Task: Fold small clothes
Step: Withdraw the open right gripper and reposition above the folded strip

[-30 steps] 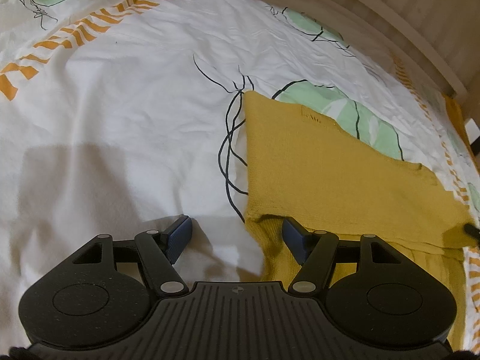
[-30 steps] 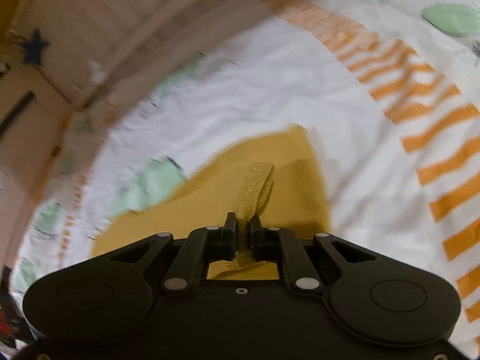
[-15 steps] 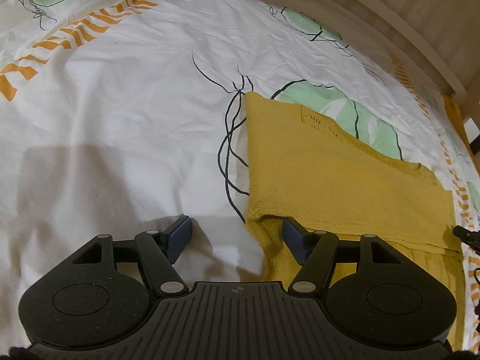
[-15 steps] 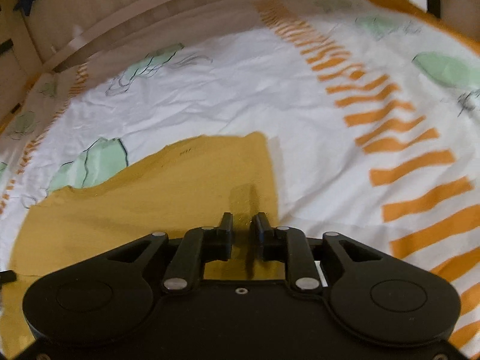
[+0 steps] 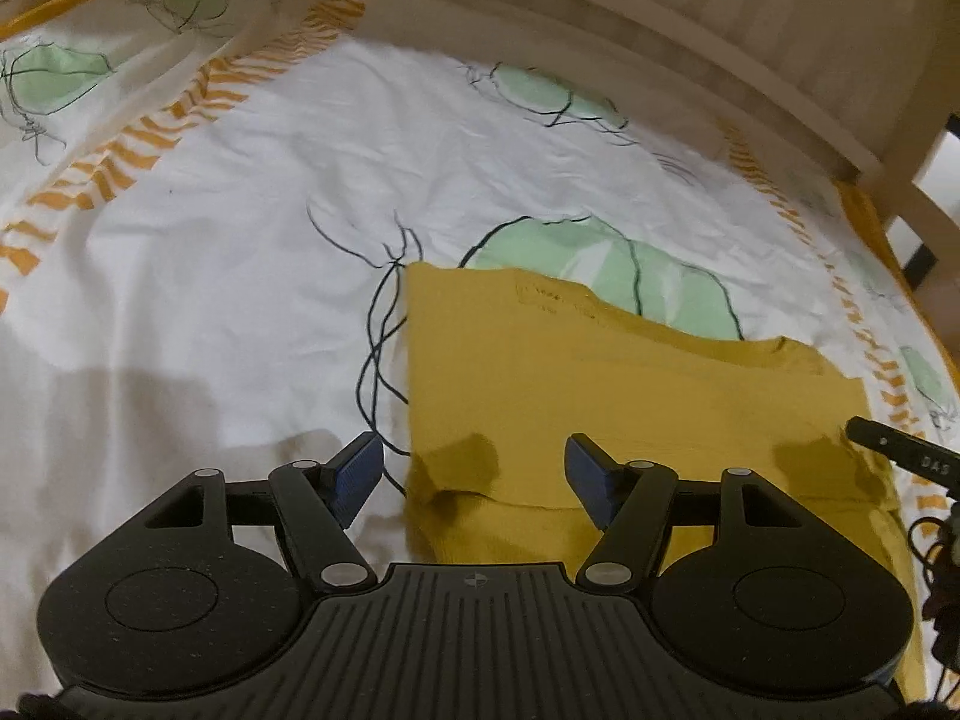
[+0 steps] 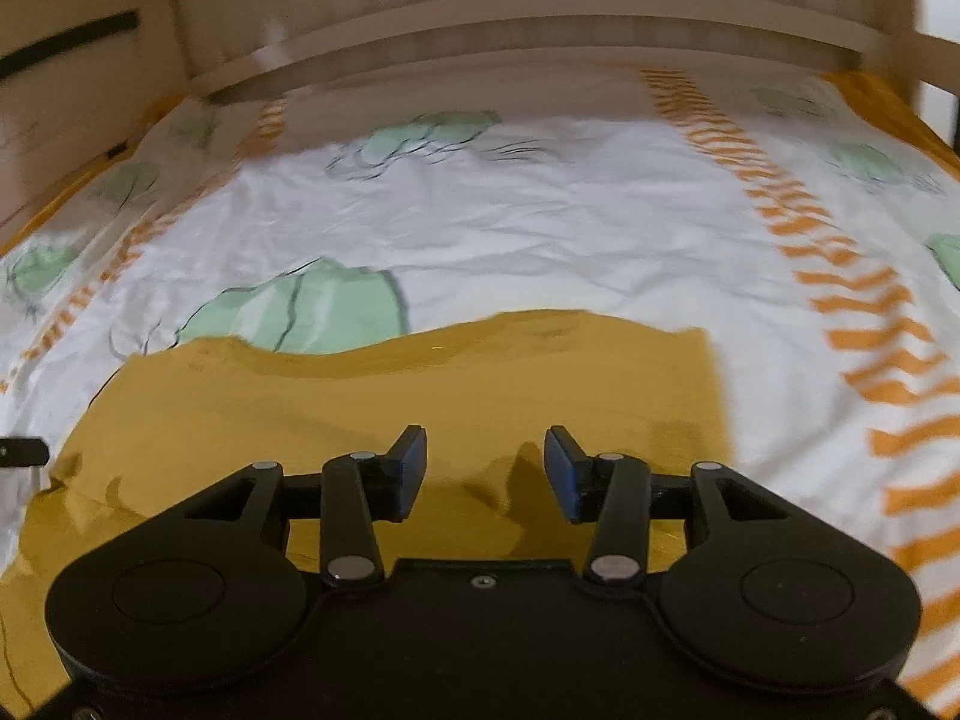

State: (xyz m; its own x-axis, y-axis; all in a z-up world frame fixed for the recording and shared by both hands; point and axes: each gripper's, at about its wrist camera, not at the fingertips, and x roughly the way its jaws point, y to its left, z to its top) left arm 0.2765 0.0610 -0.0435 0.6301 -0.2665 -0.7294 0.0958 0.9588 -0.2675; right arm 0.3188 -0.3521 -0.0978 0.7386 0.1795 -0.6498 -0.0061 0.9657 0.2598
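Hovering with jaws spread and empty, the left hand-held gripper (image 5: 474, 468) is seen over the left edge of the folded mustard garment (image 5: 600, 384); the right hand-held gripper (image 6: 486, 468), likewise spread, over its right part. The garment is laid flat on the patterned bed sheet (image 5: 210, 276).

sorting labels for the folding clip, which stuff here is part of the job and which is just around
Part of the job:
yellow garment
left gripper, fingers open
right gripper, fingers open

Just around:
bedsheet
bed frame
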